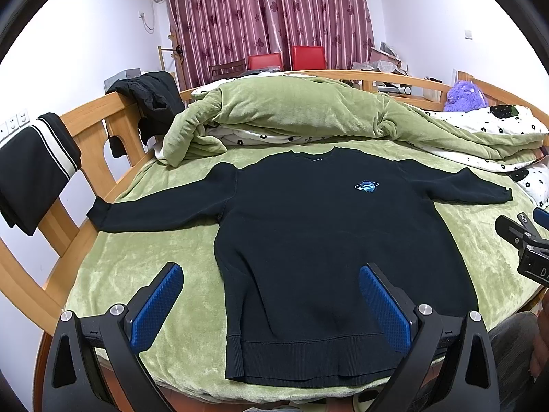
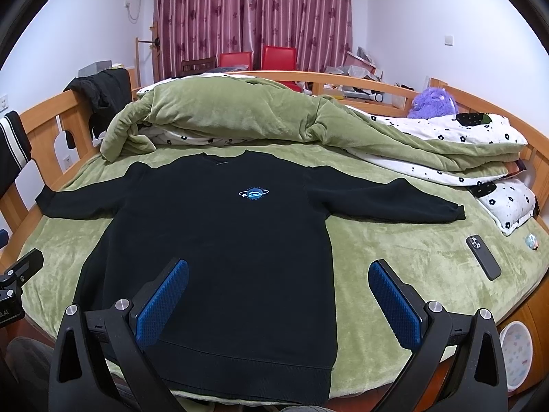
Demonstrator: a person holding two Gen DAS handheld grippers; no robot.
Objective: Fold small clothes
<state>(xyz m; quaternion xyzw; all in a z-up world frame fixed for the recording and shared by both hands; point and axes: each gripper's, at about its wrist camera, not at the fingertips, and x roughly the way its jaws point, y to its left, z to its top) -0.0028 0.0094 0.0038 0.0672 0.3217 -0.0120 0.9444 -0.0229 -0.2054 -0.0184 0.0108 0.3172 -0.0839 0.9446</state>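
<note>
Nearest, the left hand-held gripper (image 1: 269, 305) hangs with its blue fingers spread wide and nothing between them, over the hem's left corner of the black sweater (image 1: 319, 240). The right hand-held gripper (image 2: 278, 304) is likewise spread and empty above the hem's right half; its right finger sits over bare green bed cover (image 2: 394, 240).

The sweater lies flat, front up, on the bed. Its long axis runs from the hem at 6 o'clock to the collar at 12 o'clock. The sleeves reach out toward 9 and 3 o'clock. The left sleeve (image 1: 151, 213) lies nearer the left hand, the right sleeve (image 2: 394, 201) nearer the right, so each hand probably takes its own side for a first fold inward.

At 3 o'clock from the right hand a phone (image 2: 483, 256) rests on the cover, well apart from the sleeve cuff. Beyond the collar, at 12 o'clock, a heaped quilt (image 2: 233, 113) lies close and limits room there.
</note>
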